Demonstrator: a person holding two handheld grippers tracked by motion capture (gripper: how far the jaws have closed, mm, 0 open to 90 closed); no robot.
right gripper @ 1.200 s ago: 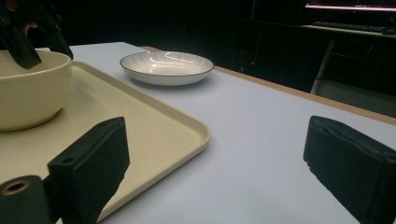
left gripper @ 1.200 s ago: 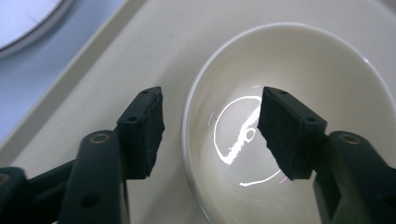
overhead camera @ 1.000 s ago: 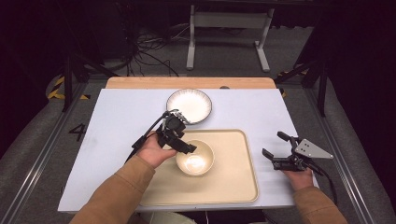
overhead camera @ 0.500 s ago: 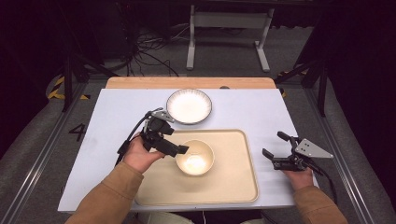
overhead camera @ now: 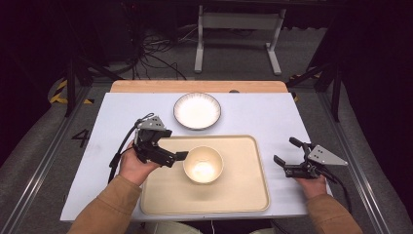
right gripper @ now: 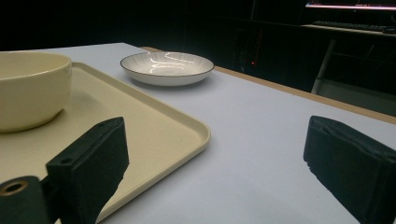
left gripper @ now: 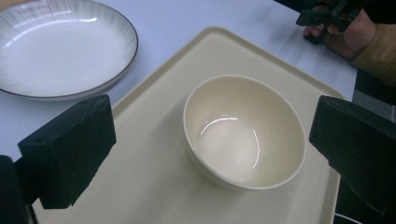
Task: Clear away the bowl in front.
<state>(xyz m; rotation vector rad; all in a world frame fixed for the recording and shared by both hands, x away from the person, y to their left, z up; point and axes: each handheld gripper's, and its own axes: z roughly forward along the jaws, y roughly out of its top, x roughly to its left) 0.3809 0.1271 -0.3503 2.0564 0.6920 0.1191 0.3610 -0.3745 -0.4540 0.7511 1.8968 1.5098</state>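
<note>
A cream bowl (overhead camera: 203, 165) stands empty and upright on a cream tray (overhead camera: 234, 195). My left gripper (overhead camera: 171, 146) hovers open just left of the bowl, over the tray's left edge, touching nothing. In the left gripper view the bowl (left gripper: 245, 130) lies between the wide-apart pads (left gripper: 70, 149), farther off. My right gripper (overhead camera: 285, 151) rests open on the table to the right of the tray. In the right gripper view its pads (right gripper: 91, 158) frame the tray's corner (right gripper: 187, 128) and the bowl (right gripper: 28, 88) at the left.
A white plate with a dark rim (overhead camera: 197, 110) sits beyond the tray on the white table top (overhead camera: 263, 112). A wooden strip (overhead camera: 146, 86) runs along the table's far edge. Cables and a metal stand are on the floor behind.
My left gripper has drawn back to the left, away from the bowl's rim. The bowl stays in place on the tray. The right gripper has not moved.
</note>
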